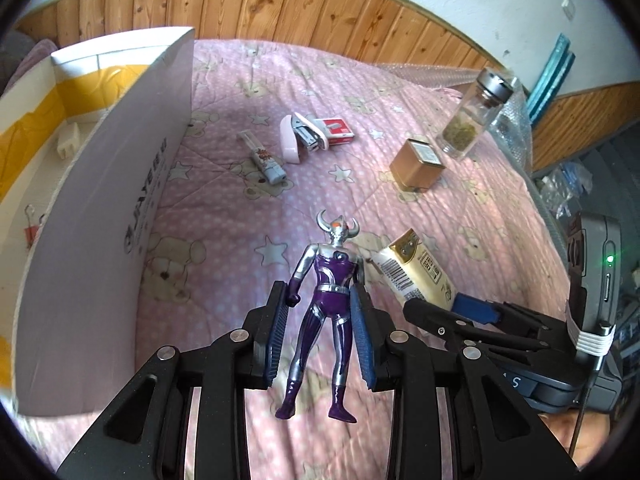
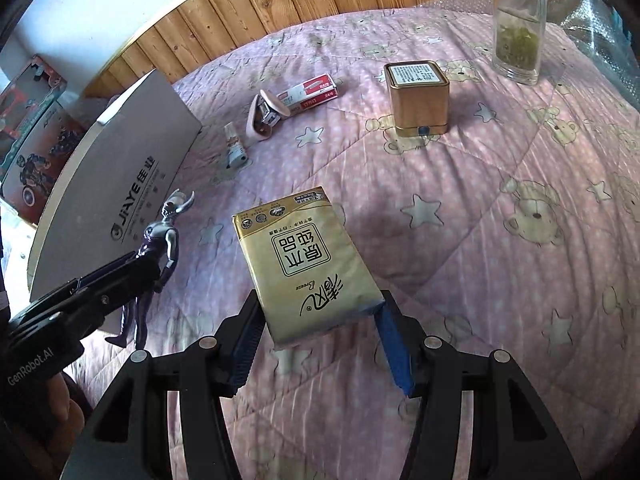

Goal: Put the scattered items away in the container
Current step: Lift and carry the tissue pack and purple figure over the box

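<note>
Gripping a toy figure (image 1: 326, 312), the left gripper (image 1: 320, 344) is closing; the right gripper (image 2: 320, 340) is clamping a tissue pack (image 2: 308, 264) near the box (image 1: 120, 208).

Figure (image 1: 325, 300) left of tissue pack (image 1: 416, 274), box (image 1: 100, 200) leftmost.

pink bear-print quilt (image 2: 480, 240) — wood-panelled wall (image 1: 280, 4) behind

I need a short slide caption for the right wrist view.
Right gripper holds a gold tissue pack above the pink quilt.
</note>
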`<state>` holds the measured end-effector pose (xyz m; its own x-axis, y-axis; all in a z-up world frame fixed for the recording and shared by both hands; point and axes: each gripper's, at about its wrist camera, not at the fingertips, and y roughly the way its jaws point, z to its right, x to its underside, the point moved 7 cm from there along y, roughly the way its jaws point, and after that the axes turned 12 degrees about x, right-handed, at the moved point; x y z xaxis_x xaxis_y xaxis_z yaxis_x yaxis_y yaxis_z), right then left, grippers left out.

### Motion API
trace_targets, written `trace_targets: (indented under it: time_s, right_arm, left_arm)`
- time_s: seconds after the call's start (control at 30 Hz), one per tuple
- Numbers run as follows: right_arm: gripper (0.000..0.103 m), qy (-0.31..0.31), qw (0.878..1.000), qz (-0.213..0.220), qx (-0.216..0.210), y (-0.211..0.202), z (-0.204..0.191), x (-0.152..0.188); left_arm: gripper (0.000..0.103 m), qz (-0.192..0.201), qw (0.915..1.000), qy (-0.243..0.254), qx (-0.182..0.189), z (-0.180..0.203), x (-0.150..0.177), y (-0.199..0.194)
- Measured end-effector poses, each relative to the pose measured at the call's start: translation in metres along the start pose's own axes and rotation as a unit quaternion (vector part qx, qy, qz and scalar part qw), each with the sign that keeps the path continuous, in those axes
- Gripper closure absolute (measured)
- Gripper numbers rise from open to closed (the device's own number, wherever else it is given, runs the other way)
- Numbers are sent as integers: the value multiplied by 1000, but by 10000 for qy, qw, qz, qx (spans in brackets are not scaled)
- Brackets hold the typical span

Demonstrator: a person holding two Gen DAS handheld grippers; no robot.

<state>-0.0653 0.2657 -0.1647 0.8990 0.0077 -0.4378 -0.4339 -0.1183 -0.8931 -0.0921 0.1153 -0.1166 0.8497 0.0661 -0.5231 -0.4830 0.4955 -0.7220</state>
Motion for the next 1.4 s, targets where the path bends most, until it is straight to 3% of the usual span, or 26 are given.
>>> trace_targets:
  time_s: [0.67, 1.4]
  right_arm:
    - [46, -247, 9990, 296, -240, -70, -39, 26]
    - [46, -713, 9928, 702, -665, -128, -115, 12]
  left_arm:
    - [70, 677, 9970, -131, 362, 10, 10, -76]
    - [70, 1459, 9845, -768, 604, -39, -8, -143]
